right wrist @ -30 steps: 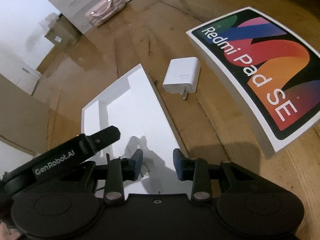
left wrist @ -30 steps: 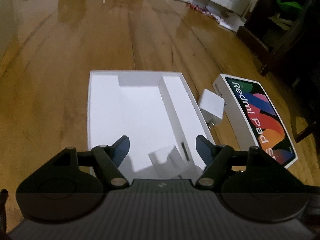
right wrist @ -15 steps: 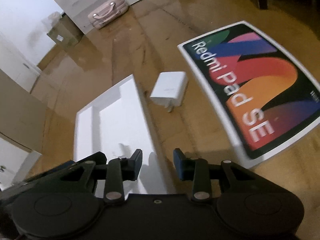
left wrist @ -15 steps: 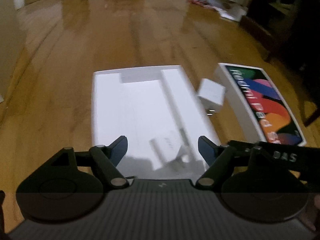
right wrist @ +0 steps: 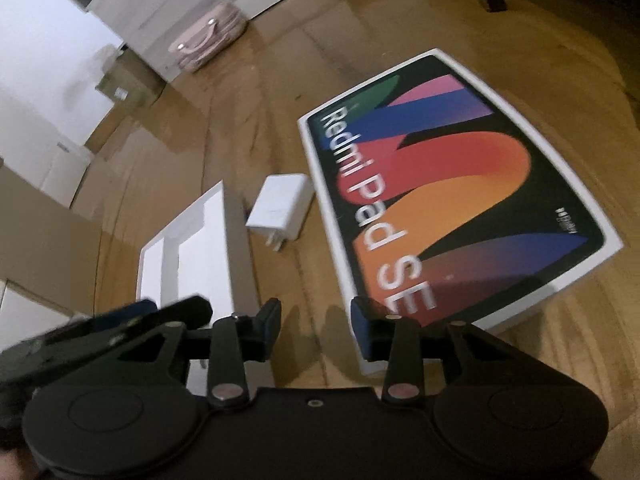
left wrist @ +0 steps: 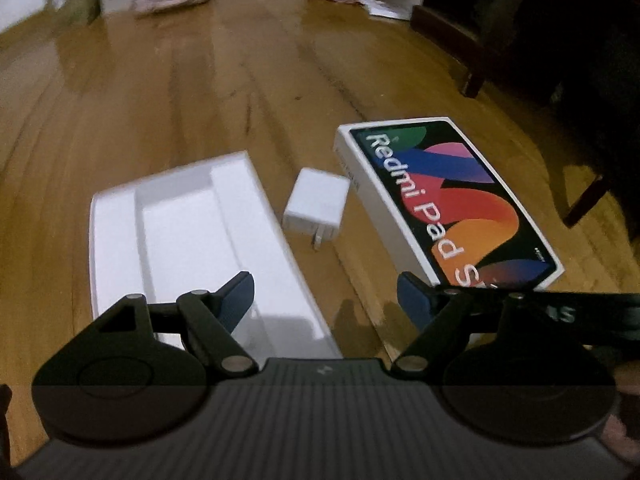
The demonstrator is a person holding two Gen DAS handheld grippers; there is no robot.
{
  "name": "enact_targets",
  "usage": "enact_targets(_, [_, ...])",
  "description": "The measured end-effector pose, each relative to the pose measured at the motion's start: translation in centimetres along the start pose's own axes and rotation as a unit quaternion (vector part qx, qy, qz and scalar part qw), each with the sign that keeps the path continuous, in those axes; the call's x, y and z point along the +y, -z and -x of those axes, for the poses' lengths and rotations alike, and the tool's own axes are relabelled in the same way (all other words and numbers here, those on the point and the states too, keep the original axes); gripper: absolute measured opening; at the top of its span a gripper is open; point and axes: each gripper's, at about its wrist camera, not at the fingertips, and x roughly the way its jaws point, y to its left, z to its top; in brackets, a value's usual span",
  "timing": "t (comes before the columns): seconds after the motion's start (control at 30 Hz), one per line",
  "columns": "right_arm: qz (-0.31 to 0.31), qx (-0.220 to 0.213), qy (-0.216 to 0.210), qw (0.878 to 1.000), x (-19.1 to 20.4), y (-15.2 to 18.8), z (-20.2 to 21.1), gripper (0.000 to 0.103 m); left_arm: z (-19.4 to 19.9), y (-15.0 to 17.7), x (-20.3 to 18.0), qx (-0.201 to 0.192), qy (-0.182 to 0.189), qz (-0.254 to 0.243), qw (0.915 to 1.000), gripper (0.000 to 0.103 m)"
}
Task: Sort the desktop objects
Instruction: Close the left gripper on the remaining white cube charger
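Note:
A white open box tray (left wrist: 188, 236) lies on the wooden surface, also in the right wrist view (right wrist: 192, 248). A white charger plug (left wrist: 316, 204) lies flat between it and the colourful Redmi Pad SE box lid (left wrist: 448, 200); the charger (right wrist: 280, 208) and lid (right wrist: 448, 184) show in the right wrist view too. My left gripper (left wrist: 326, 296) is open and empty, above the tray's near right edge. My right gripper (right wrist: 314, 316) is open and empty, over bare wood between tray and lid.
A pink suitcase (right wrist: 208, 40) and white cabinets (right wrist: 52, 132) stand far back. Dark wooden furniture (left wrist: 540, 40) stands at the right. A cardboard box (right wrist: 128, 88) sits by the wall. Papers (left wrist: 384, 0) lie on the floor at the back.
Both grippers have moved right, away from the tray toward the charger and lid. The right gripper's jaws have opened wider. The small white piece in the tray is out of view.

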Motion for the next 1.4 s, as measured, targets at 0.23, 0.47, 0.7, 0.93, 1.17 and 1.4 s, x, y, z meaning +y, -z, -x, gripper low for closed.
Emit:
enact_targets(0.23, [0.027, -0.021, 0.009, 0.999, -0.3, -0.7, 0.8, 0.048, -3.6, -3.5, -0.7, -0.008, 0.006, -0.068, 0.9976, 0.083])
enact_targets(0.47, [0.019, -0.052, 0.032, 0.998, -0.4, -0.8, 0.7, 0.048, -6.7, -4.7, -3.2, 0.028, -0.014, -0.147, 0.9887, 0.083])
enact_targets(0.7, [-0.013, -0.088, 0.051, 0.995, -2.5, -1.8, 2.2, 0.048, -10.0, -6.0, -2.8, 0.051, 0.000, -0.149, 0.9875, 0.084])
enact_targets(0.93, [-0.033, -0.088, 0.046, 0.995, -3.8, -2.3, 2.2, 0.048, -12.1, -6.5, -1.3, 0.067, -0.007, -0.126, 0.9898, 0.074])
enact_targets(1.17, [-0.033, -0.081, 0.052, 0.995, -3.9, -2.3, 1.6, 0.048, -12.0, -5.8, -0.9, 0.090, -0.011, -0.108, 0.9900, 0.052])
enact_targets(1.4, [-0.025, -0.080, 0.049, 0.995, -3.6, -2.1, 1.7, 0.048, -12.1, -4.6, -0.2, 0.102, 0.010, -0.093, 0.9903, 0.060])
